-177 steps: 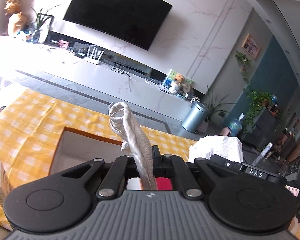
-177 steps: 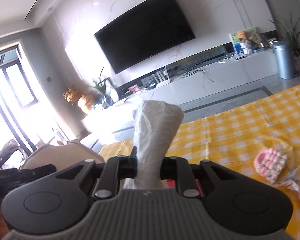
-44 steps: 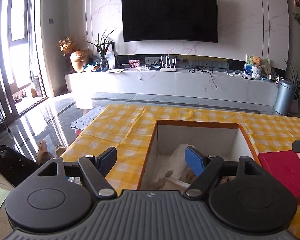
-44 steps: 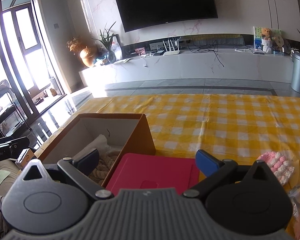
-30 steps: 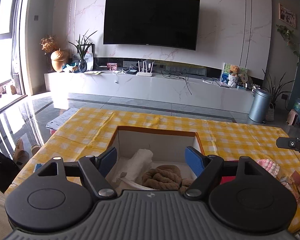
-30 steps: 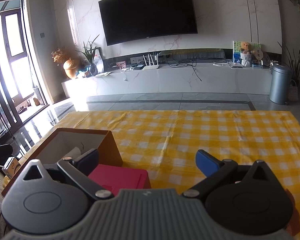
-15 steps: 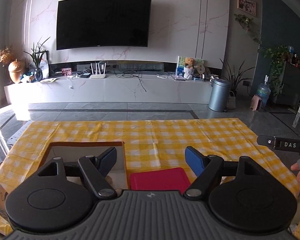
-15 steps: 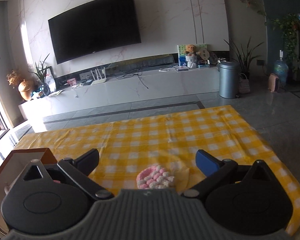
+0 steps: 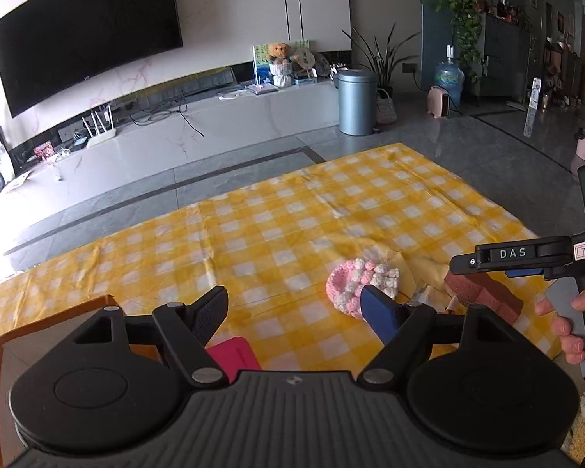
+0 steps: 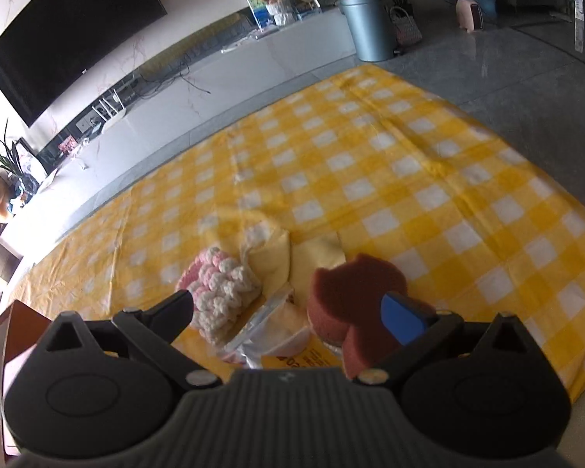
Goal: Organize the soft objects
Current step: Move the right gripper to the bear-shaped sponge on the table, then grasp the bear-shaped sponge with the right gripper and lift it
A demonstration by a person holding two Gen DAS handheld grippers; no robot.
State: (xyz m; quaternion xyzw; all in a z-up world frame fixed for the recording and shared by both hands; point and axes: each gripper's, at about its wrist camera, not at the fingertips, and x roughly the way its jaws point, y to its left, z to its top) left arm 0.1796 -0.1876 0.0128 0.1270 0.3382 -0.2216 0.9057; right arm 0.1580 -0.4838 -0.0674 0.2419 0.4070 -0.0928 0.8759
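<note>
Swung away from the cardboard box (image 9: 50, 312) since a second ago, both views now rolled and aimed down at the right-hand stretch of the yellow checked tablecloth (image 9: 292, 226); box interior with its cloth and knitted items gone from sight, only an orange rim left at eight o'clock in the left wrist view and at nine o'clock in the right. Red lid (image 9: 234, 353) reduced to a sliver just right of the box, near six o'clock.

Left gripper (image 9: 294, 308): jaws spread wide, holding nothing, bare tablecloth between the fingers. Pink and white knitted piece (image 9: 360, 282) lying on the cloth at about three o'clock from frame centre, partly behind the blue right fingertip (image 9: 378, 312); contact between them not clear.

Right gripper (image 10: 288, 308): jaws likewise wide apart, gripping nothing. Between and beyond its fingers, a small cluster on the cloth: the pink and white knitted piece at seven o'clock from frame centre, a brown sponge (image 10: 351, 288) at five o'clock with the blue fingertip (image 10: 403, 321) overlapping its near edge, yellow cloth pieces (image 10: 292, 257) just behind both, and a clear plastic bag (image 10: 269, 335) in front, at six o'clock.

Seen from the left wrist at three o'clock: the right gripper's black body marked DAS, with a person's hand (image 9: 573, 316) wrapped on its handle, above the brown sponge.

Beyond the table: dark television (image 9: 85, 35) at eleven o'clock, grey bin (image 9: 357, 101) at one o'clock.
</note>
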